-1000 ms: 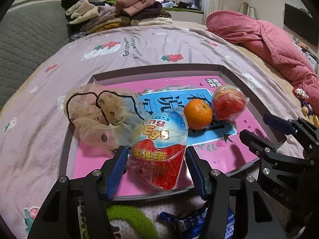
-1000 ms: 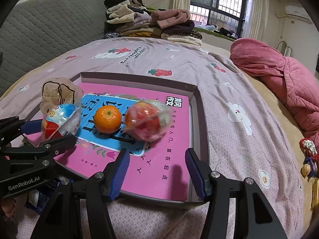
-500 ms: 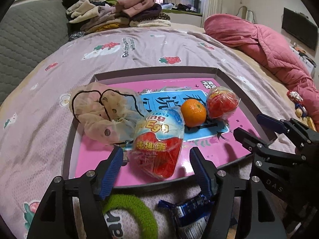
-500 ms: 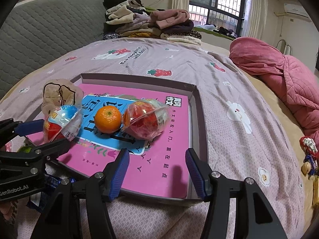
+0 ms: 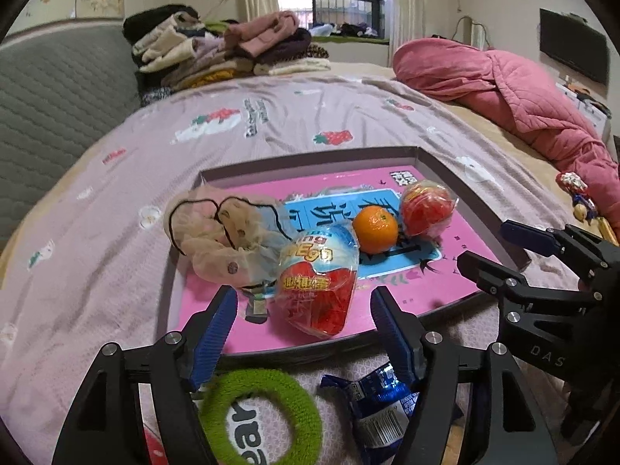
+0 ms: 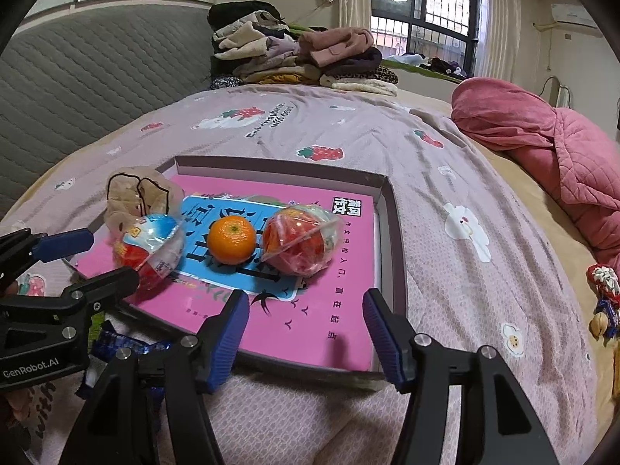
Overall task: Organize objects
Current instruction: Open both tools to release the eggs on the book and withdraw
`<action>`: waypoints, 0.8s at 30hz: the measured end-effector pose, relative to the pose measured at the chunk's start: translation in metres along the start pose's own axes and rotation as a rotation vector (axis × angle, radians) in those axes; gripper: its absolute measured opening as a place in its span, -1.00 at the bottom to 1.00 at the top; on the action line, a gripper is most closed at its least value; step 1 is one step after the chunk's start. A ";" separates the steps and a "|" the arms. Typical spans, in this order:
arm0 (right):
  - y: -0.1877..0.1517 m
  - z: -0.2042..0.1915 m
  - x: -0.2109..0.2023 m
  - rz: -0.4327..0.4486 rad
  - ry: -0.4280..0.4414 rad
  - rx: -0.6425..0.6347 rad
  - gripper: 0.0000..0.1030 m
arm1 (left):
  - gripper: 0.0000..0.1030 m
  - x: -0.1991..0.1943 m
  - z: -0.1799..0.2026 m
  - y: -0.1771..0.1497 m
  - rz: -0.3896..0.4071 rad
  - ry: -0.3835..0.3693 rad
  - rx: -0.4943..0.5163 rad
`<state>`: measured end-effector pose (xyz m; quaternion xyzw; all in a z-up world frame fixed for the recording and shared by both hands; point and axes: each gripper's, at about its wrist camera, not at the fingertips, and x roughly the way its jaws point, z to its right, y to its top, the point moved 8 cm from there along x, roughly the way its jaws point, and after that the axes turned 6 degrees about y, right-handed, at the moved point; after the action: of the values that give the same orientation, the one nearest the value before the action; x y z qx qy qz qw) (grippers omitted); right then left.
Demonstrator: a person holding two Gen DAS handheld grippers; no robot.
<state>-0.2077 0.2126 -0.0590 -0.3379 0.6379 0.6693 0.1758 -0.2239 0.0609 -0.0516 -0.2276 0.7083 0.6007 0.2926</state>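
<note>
Once spread wide in the lower middle of the left wrist view, left gripper [image 5: 304,323] held nothing: jaws just opened further, pads clear on both sides of the wrapped toy egg [image 5: 317,277], compared with a second ago, when set close against its wrapper. Egg left lying inside the pink-floored box lid [image 5: 438,166], at its near edge, touching the sheer scrunchie [image 5: 217,232] on its left and just beside the orange [image 5: 375,229]; wrapped red ball [image 5: 426,211] next along, toward the right. Judged a finished placement, with the egg delivered. Still outside the lid, at the bottom of the frame: green hair tie [image 5: 261,414] and blue snack packet [image 5: 374,403], probably next. Backed off from the egg and angled downward over the lid's near rim. Right gripper [image 6: 306,327] likewise tilted down at the lower middle of its own view, jaws just widened, roughly half spread, empty.
</note>
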 end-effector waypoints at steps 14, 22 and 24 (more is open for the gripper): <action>0.001 0.001 -0.034 0.069 0.037 0.042 0.18 | 0.41 -0.021 -0.021 -0.003 0.022 -0.007 -0.041; -0.004 -0.002 -0.044 0.072 0.072 0.073 0.19 | 0.41 -0.032 -0.034 -0.009 0.030 0.000 -0.054; -0.005 -0.005 -0.049 0.083 0.073 0.065 0.19 | 0.41 -0.035 -0.038 -0.011 0.035 0.001 -0.055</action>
<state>-0.1684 0.2178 -0.0290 -0.3292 0.6789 0.6421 0.1356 -0.1963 0.0206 -0.0316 -0.2237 0.6954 0.6250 0.2754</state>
